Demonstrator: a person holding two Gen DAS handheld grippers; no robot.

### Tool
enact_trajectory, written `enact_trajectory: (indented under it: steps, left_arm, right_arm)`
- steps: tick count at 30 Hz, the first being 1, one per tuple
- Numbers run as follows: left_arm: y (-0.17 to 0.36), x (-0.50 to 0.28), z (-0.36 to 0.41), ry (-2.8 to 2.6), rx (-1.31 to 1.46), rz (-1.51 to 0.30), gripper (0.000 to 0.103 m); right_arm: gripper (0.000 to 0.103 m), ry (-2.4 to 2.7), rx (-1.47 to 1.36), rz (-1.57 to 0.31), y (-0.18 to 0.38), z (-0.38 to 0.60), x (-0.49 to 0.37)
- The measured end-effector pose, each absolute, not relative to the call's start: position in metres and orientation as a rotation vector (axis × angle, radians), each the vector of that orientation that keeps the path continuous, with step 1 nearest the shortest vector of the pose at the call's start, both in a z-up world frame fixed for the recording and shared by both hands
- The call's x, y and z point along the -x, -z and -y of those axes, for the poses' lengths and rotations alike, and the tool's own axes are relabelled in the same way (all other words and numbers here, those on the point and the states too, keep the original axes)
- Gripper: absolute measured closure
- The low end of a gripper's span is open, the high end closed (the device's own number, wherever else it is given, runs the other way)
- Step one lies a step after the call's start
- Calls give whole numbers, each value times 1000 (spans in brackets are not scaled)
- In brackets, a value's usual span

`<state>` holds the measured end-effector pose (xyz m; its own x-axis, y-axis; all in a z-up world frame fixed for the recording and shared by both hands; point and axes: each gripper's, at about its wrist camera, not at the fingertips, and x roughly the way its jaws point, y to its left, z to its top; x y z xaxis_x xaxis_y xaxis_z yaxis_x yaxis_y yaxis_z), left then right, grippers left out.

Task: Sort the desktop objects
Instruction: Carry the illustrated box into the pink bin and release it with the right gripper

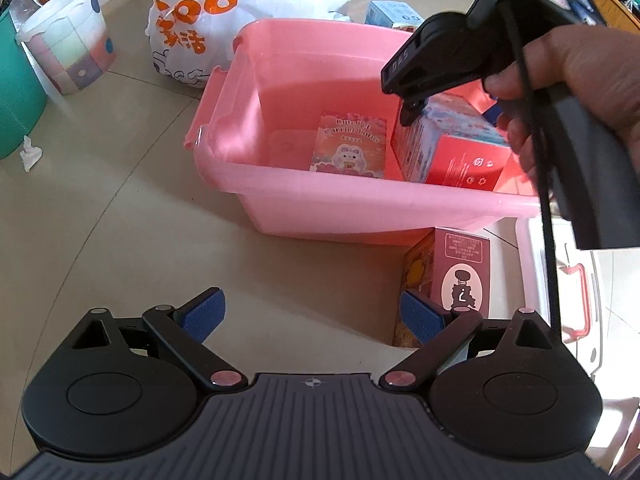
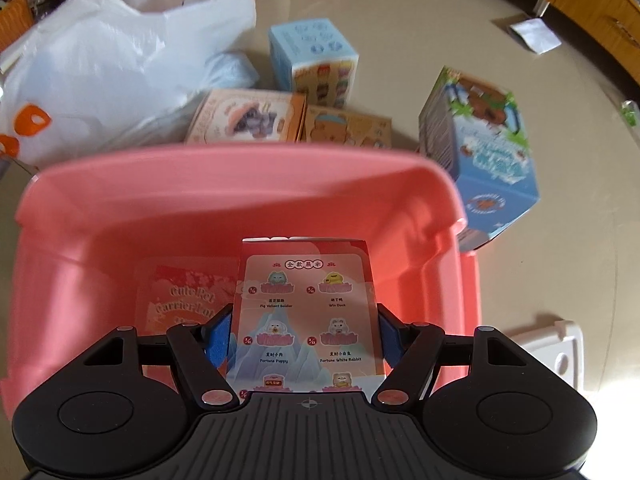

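Observation:
A pink plastic bin [image 1: 304,204] stands on the floor; it also shows in the right wrist view [image 2: 240,184]. My right gripper [image 2: 305,338] is shut on a red toy box [image 2: 306,316] and holds it inside the bin; the left wrist view shows that box [image 1: 448,148] tilted under the gripper's fingers [image 1: 412,110]. A flat pink box [image 1: 348,146] lies on the bin's floor. My left gripper [image 1: 316,316] is open and empty above the floor, in front of the bin. A maroon box [image 1: 452,268] stands by its right finger.
Beyond the bin stand a light blue box [image 2: 316,60], an orange box [image 2: 248,116], a flat tan box [image 2: 348,126] and a tilted blue box [image 2: 484,152]. A white shopping bag [image 1: 224,12] lies behind. A white container [image 1: 560,280] sits to the right, a pastel bucket [image 1: 68,40] far left.

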<state>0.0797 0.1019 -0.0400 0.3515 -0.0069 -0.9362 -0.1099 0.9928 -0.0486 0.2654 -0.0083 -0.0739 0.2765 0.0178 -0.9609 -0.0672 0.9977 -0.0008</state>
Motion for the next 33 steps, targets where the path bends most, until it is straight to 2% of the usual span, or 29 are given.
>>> enact_trajectory:
  steps: [13, 29, 33]
  left_arm:
    - [46, -83, -100, -81, 101, -1242, 7]
    - [49, -86, -101, -94, 116, -1263, 6]
    - [48, -86, -99, -93, 117, -1264, 7]
  right_arm:
    - [37, -118, 212, -1323, 103, -22, -267]
    - [35, -154, 185, -1380, 118, -20, -266]
    - [31, -189, 188, -1385, 111, -19, -263]
